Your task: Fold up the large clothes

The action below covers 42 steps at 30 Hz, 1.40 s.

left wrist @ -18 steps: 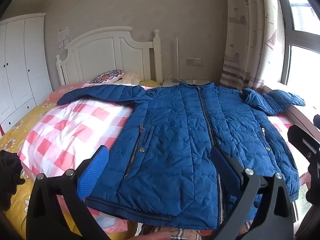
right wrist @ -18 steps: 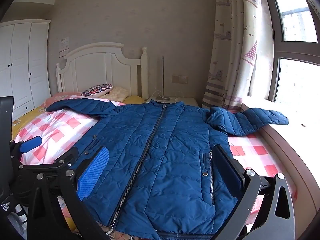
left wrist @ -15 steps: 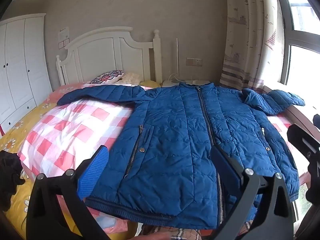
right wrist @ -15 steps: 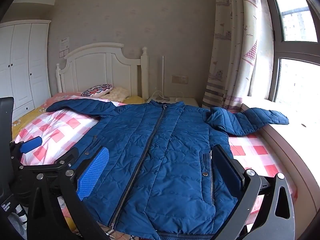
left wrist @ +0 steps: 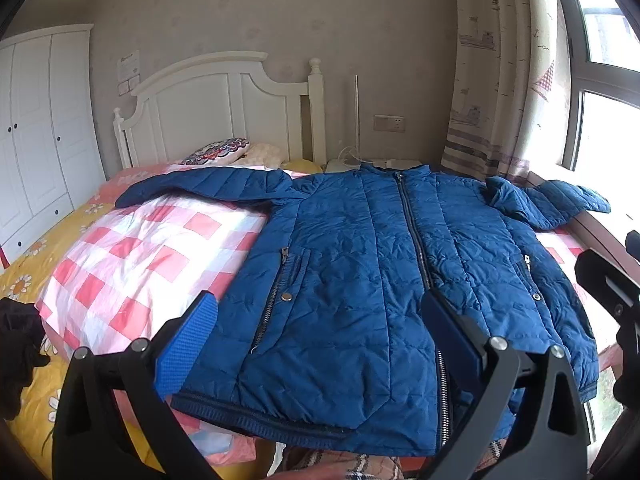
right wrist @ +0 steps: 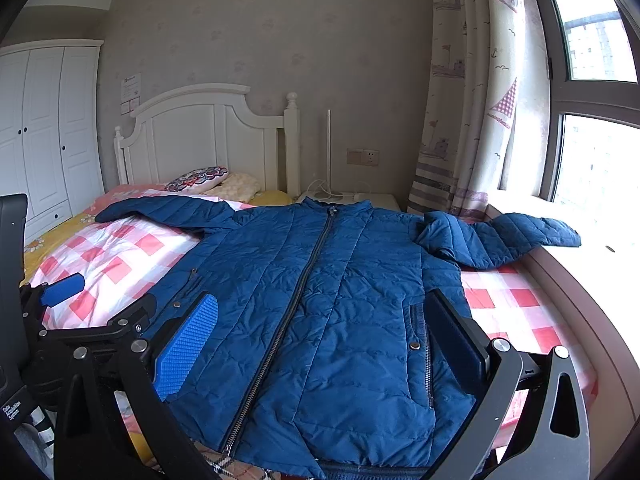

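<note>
Clearly the blue quilted puffer jacket (left wrist: 352, 272) is a soft, puffy thing: padded panels stitched in a diamond pattern, a smooth, faintly shiny shell that looks slippery, and by the look of it light for its bulk. It lies zipped and face up across the bed, on a pink-and-white checked quilt (left wrist: 152, 256), collar toward the white headboard (left wrist: 216, 108) and hem at the near edge. One sleeve (left wrist: 208, 186) stretches flat toward the pillows; the other sleeve (right wrist: 500, 236) is bent and reaches onto the window ledge (right wrist: 576, 280).

Both tools hover above the hem, touching nothing. The left gripper (left wrist: 320, 344) has its jaws spread wide with only air between them, and the right gripper (right wrist: 324, 344) stands the same way, wide apart and empty. Each has a ribbed blue pad facing a dark one.

Such filling will likely spring back, so folds may need pressing down. A pinch on a flat panel would probably slide off; the ribbed hem band (left wrist: 256, 416), the cuffs or the seam at a shoulder seem firmer places to take hold. The metal zipper (right wrist: 296, 300) down the middle gives a stiff line, so folding the sides inward beside it looks easier than creasing across it.
</note>
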Each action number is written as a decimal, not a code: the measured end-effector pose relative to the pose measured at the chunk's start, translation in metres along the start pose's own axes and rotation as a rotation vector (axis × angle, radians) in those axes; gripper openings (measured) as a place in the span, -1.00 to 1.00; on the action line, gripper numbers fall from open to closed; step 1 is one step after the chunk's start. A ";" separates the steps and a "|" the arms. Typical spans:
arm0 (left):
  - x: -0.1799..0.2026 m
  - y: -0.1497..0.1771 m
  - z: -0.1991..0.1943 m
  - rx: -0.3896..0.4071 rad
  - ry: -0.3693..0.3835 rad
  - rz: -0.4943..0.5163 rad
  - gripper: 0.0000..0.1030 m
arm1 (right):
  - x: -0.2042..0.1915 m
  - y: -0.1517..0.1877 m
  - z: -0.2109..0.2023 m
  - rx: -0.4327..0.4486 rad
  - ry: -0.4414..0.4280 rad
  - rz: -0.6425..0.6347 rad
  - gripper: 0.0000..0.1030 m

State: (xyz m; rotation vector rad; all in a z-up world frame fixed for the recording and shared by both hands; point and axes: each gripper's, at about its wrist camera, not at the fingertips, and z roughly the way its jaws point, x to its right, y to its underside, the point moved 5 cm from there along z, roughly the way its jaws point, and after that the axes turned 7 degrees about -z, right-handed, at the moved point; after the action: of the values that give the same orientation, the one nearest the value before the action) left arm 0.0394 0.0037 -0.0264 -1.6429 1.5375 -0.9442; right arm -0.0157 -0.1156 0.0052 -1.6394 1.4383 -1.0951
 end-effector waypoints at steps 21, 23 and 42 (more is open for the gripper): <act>-0.004 0.001 0.001 -0.009 -0.002 -0.013 0.96 | -0.004 0.004 0.001 -0.001 -0.006 0.001 0.91; -0.005 0.001 0.001 -0.011 -0.002 -0.014 0.96 | -0.004 0.004 0.001 -0.002 -0.008 0.000 0.91; -0.005 0.001 0.002 -0.010 -0.002 -0.014 0.96 | -0.005 0.006 0.002 -0.006 -0.016 0.008 0.91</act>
State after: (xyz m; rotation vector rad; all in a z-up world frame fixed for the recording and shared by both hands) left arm 0.0404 0.0087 -0.0282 -1.6629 1.5340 -0.9436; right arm -0.0162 -0.1119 -0.0023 -1.6419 1.4374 -1.0718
